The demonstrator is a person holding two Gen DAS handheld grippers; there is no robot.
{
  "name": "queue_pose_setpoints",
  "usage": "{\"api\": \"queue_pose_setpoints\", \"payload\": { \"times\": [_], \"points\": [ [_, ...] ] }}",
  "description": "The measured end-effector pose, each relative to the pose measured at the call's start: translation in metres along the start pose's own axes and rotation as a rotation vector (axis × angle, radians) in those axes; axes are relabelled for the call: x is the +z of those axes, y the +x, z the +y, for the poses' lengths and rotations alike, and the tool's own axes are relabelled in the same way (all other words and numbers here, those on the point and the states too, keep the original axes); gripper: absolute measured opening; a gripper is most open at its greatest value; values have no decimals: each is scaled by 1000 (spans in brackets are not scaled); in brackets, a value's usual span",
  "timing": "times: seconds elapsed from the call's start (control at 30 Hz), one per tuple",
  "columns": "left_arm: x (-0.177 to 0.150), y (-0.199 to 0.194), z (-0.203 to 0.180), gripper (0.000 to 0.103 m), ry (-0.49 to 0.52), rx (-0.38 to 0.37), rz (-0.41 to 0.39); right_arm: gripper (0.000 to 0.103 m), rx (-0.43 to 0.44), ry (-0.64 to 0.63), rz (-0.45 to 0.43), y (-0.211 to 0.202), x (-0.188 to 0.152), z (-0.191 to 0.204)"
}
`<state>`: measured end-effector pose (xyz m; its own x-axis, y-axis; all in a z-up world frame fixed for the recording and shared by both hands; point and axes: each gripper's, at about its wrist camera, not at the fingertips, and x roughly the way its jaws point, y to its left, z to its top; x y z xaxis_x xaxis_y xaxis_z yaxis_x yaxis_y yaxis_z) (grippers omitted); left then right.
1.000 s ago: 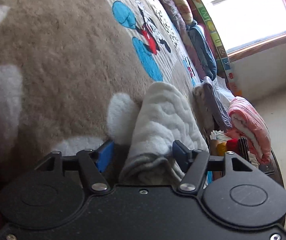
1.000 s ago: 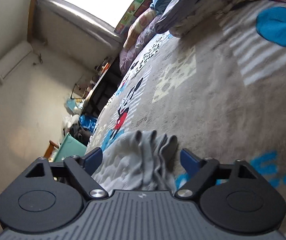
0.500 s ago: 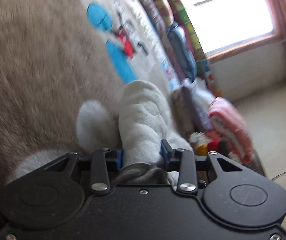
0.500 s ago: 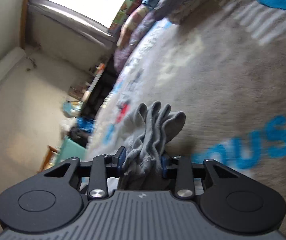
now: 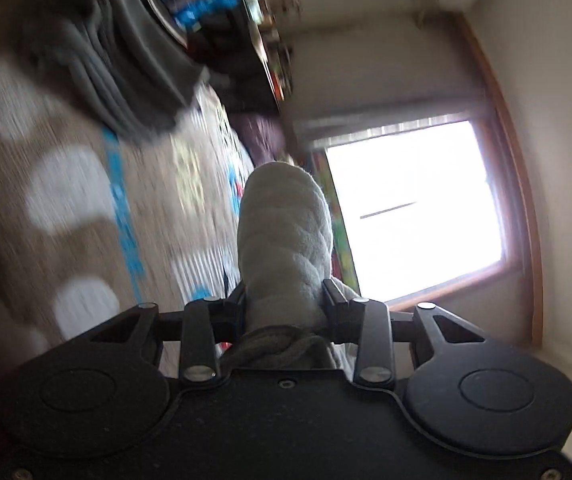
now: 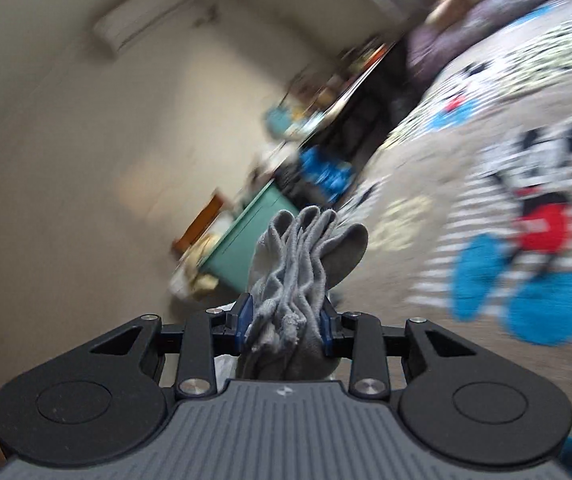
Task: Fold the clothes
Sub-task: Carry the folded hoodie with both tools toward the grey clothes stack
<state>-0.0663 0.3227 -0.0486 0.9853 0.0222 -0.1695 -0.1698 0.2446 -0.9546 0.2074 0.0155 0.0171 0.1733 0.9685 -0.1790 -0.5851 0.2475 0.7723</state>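
Cartoon-print blanket on bed; grey cloth pile, apparently.

Both hand-held grippers, open a second ago, now clamp the grey garment and have lifted it off the blanket

Your left gripper is matt black plastic with dull silver metal rivets, and the light grey garment pinched in it is a thick, nubbly fleece-like cloth, with a darker ribbed edge near the jaws. Your right gripper has the same matt black plastic arms, glossier blue pads, and a ribbed grey plastic body; the grey cloth it grips looks like thin, soft knit bunched into pleats with a frayed edge. The cartoon-print blanket under you is plush, short-pile fabric. The window frame looks like varnished brown wood. The wall is matt cream plaster.
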Motion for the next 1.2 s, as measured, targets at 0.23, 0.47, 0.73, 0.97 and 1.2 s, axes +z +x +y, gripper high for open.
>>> {"api": "queue_pose_setpoints", "payload": {
  "times": [0.23, 0.47, 0.73, 0.97, 1.2],
  "points": [
    [74, -35, 30, 34, -82, 64, -163, 35, 61, 53, 189, 130, -28, 17],
    [151, -49, 41, 34, -121, 65, -299, 35, 129, 97, 235, 218, -19, 25],
    [227, -2, 52, 35, -70, 71, -349, 34, 197, 130, 144, 304, 33, 30],
    [230, 39, 110, 34, -60, 320, -303, 27, -37, 130, 202, 363, -7, -38],
    [230, 42, 104, 40, -38, 322, -284, 28, -95, 27, 244, 358, 10, -16]
  ]
}}
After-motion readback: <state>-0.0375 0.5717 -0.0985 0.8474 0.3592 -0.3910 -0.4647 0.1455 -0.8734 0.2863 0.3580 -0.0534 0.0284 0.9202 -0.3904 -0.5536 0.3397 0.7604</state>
